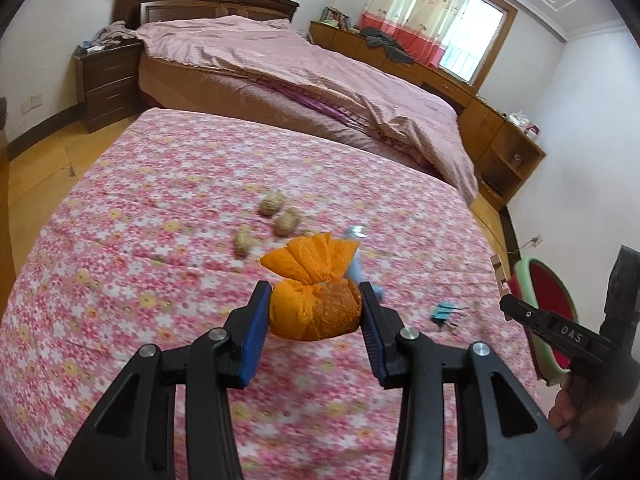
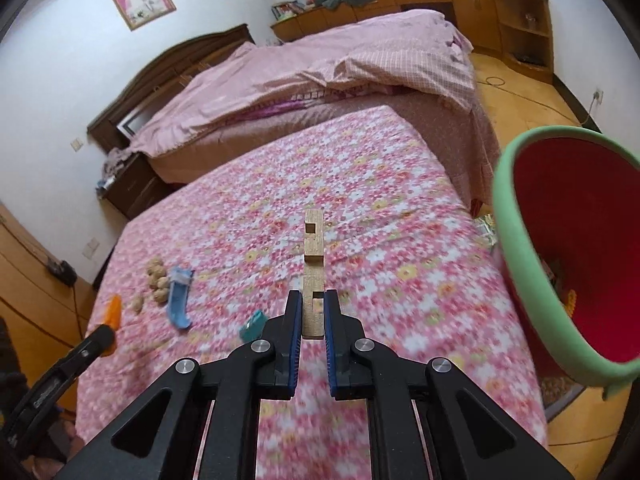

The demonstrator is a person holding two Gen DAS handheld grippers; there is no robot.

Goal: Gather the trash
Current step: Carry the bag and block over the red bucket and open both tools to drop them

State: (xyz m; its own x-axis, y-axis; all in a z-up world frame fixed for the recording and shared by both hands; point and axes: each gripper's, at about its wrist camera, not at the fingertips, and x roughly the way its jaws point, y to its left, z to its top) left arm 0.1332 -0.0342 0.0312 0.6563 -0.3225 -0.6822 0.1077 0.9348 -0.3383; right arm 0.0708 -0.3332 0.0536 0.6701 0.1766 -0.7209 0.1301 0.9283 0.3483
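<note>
My left gripper (image 1: 316,304) is shut on an orange cloth pouch (image 1: 314,298) and holds it above the floral quilt (image 1: 160,208). My right gripper (image 2: 313,304) is shut on a notched wooden block (image 2: 314,276) that sticks up from the jaws. The red bin with a green rim (image 2: 516,264) stands off the quilt's right edge; it also shows in the left wrist view (image 1: 550,296). Several walnuts (image 1: 276,216) lie on the quilt, also in the right wrist view (image 2: 156,278). A blue wrapper (image 2: 179,300) and a small teal piece (image 2: 253,325) lie beside them.
A bed with a pink cover (image 1: 304,68) lies beyond the quilt. A dark nightstand (image 1: 108,80) is at the far left. Wooden cabinets (image 1: 492,128) line the right wall. A crumpled shiny wrapper (image 2: 486,228) lies by the bin. Wood floor (image 2: 516,92) runs right of the bed.
</note>
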